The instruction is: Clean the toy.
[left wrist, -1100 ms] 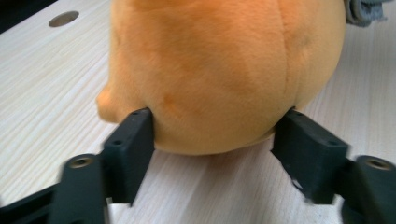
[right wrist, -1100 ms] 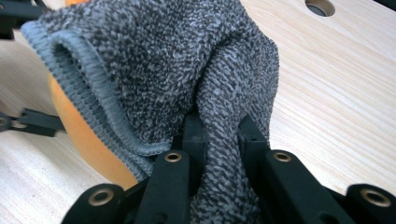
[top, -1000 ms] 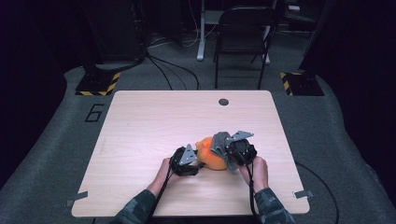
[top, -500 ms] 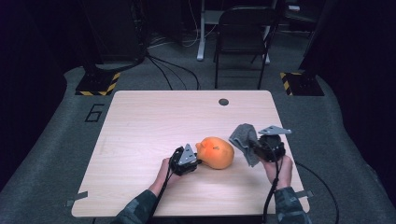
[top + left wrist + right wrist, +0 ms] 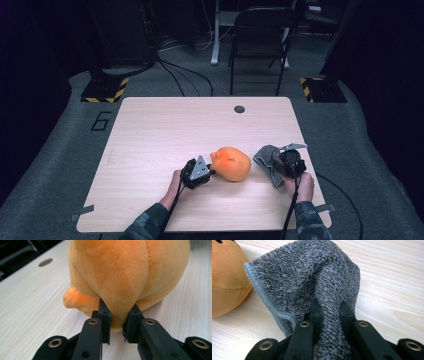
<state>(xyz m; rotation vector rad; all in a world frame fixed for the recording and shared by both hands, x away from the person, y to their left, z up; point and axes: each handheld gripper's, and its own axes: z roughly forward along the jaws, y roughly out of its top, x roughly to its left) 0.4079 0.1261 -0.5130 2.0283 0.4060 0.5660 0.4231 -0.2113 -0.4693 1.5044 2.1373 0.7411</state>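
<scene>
An orange plush toy (image 5: 231, 163) lies on the wooden table (image 5: 165, 130) near its front edge. My left gripper (image 5: 209, 172) sits at the toy's left side; its jaws have just been closing and now pinch a fold of the orange plush (image 5: 120, 285). To the right of the toy, my right gripper (image 5: 276, 163) is shut on a grey terry cloth (image 5: 266, 159), low over the table. In the right gripper view the cloth (image 5: 312, 277) bunches between the jaws and drapes forward, with the plush toy (image 5: 227, 277) at the left edge.
A round cable hole (image 5: 239, 109) is set in the table near its far edge. A black folding chair (image 5: 260, 45) stands behind the table. Yellow-and-black striped floor plates (image 5: 106, 90) lie on the carpet at both far corners.
My right gripper has carried the grey cloth off the plush toy, to the right and down towards the table. My left gripper stayed at the toy's left side and closed on it.
</scene>
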